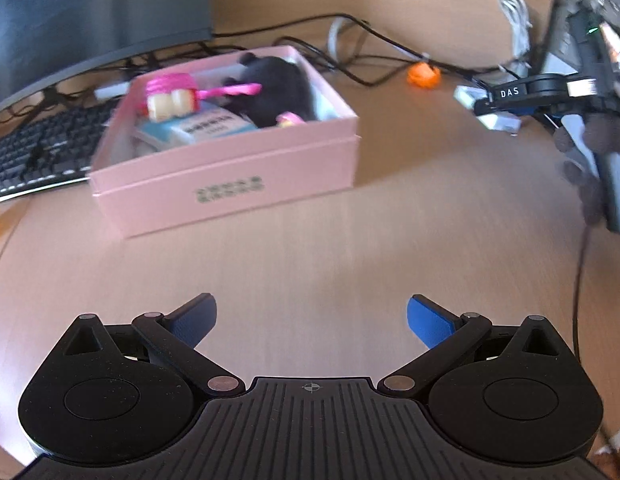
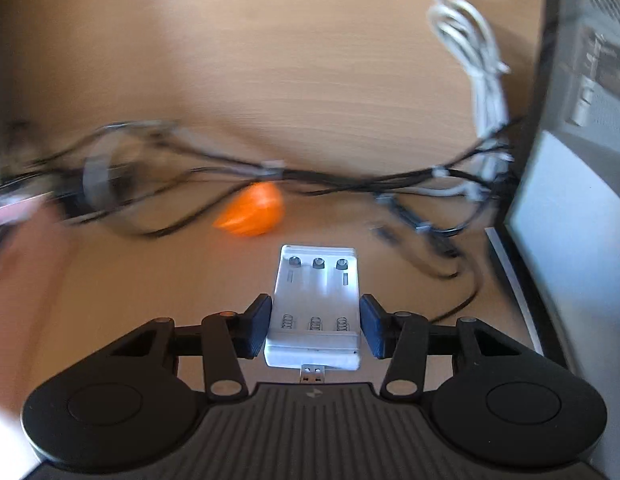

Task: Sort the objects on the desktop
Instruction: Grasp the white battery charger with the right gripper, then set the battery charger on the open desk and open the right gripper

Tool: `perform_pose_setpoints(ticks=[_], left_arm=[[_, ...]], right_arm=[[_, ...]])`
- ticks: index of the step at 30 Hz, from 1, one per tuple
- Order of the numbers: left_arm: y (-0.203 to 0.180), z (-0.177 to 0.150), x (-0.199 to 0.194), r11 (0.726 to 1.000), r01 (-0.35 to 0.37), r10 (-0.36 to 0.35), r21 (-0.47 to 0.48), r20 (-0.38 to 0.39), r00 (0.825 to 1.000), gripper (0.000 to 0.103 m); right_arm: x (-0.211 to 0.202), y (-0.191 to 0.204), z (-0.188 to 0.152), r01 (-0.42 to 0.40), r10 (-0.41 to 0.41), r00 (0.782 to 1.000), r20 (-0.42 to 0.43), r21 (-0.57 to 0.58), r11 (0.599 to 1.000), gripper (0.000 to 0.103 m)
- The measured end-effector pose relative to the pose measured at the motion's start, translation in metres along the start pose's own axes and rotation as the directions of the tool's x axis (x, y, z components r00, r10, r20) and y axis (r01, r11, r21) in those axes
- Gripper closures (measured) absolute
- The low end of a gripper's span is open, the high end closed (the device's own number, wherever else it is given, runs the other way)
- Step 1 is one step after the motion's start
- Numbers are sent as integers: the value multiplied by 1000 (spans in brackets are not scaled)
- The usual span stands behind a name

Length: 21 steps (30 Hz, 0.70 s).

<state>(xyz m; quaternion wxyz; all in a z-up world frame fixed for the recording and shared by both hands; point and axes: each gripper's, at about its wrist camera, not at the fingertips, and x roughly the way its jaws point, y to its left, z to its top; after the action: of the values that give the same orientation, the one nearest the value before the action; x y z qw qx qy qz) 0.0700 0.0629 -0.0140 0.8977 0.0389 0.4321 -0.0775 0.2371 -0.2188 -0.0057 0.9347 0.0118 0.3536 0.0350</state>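
Left gripper [image 1: 311, 322]: angled down over bare wooden desk [image 1: 310, 240], jaws spread wide, nothing between them; pink box [image 1: 230, 168] at 11 o'clock from it, holding a black plush toy [image 1: 278, 88], a pink toothbrush-and-teeth toy [image 1: 178, 94] and a small blue carton [image 1: 198, 126]. Right gripper [image 2: 313, 326]: angled down, jaws partly open, pads bracketing a white 3-slot battery charger [image 2: 315, 304]; pad contact cannot be told; USB plug toward the camera. Orange object [image 2: 254, 210] at 11 o'clock beyond the charger, among black cables [image 2: 349, 184].
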Motion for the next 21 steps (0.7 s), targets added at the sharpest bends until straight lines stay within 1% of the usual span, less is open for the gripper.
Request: perform_pose_setpoints(ticks=[2,3,4,6,7,8,9,11,12,13,14,15,16,18,19,21], left_arm=[[-6,-2,3,1000,17,-17,20,-7,1000,0],[-9,-2,4,999,21,-21,29,-9,1000,0],[-12,-3,5,999,22,-22,38,-11,1000,0],[-15,-6,5,999,25,-24,46,-14,1000,0],[-15,-6,6,999,25,-24,46,-17,1000,0],[-15,-7,6,999,24,-23,46,-19,1000,0],[-14,-8,5,999,22,-21,46,-21,1000,0],[-10,-9,4,999,17,-16,42,-20,1000,0],[-8,-10,2,999,13,-12,38,-17,1000,0],[-3,-9,0,1000,8,-7,30,-12,1000,0],[2,-9,-2,1000,0,0,19,-4,1000,0],[7,-9,-4,1000,-9,9,4,6,1000,0],[12,-9,-7,1000,-23,23,-15,20,1000,0],[27,-8,-14,996,-60,64,-65,60,996,0],[35,-7,-17,991,-90,98,-95,83,992,0],[52,-4,-26,974,-164,185,-158,126,975,0]], right_arm=[[-26,20,-17,-133,132,991,-12,-94,987,56],[-39,32,-26,-199,199,980,-13,-149,969,55],[-51,41,-32,-255,258,966,-12,-202,946,55],[-68,55,-40,-368,377,926,-27,-285,885,56],[-73,58,-41,-405,417,908,-27,-302,863,53],[-74,60,-41,-408,425,905,-14,-306,860,39],[-72,59,-38,-393,414,910,8,-300,869,34],[-57,48,-25,-351,372,927,45,-242,905,32],[-47,42,-18,-306,325,943,65,-206,930,32],[-33,35,-9,-224,242,966,92,-173,959,32],[-20,29,-2,-146,164,980,114,-153,977,32],[-4,22,7,-68,84,988,131,-127,990,32],[10,14,15,-26,40,990,138,-102,994,32],[34,6,28,16,-7,991,137,-65,998,32],[46,5,34,35,-27,991,134,-58,998,32],[71,7,45,64,-57,992,114,-60,996,32]])
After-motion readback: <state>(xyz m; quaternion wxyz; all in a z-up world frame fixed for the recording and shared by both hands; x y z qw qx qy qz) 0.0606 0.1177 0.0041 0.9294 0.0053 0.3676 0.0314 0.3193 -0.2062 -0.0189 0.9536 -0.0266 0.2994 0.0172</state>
